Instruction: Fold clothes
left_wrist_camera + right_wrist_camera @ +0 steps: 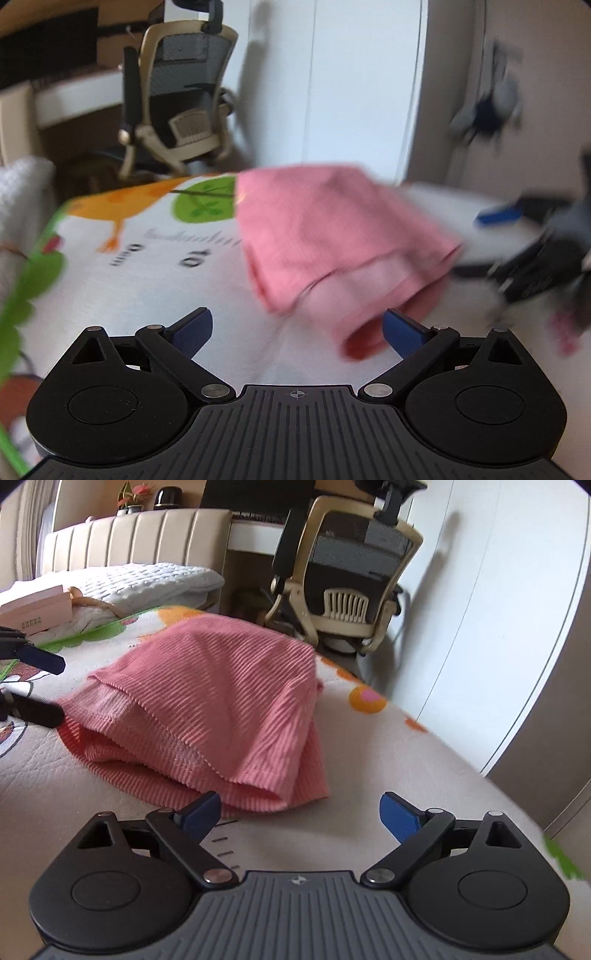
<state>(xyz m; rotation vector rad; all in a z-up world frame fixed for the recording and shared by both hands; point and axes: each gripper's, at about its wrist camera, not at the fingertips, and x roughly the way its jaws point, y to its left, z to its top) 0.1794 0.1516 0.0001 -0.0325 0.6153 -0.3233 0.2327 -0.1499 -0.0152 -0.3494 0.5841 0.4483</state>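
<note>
Both tools are released: the left tool [297, 330] and right tool [301, 812] sit near the folded pink garment [207, 709] on the bed [369, 760].

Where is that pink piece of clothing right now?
The folded pink garment lies on the cartoon-print bed cover, just ahead of the open right gripper; the open left gripper faces it from the other side, with the office chair behind.

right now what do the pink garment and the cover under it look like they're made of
Pink garment: soft ribbed knit, matte, judging by fine parallel ridges and stitched hems; fibre unclear. Printed cover: looks like quilted or lightly textured fabric, matte, with printed cartoon shapes and faint creases; exact material can't be told.
</note>
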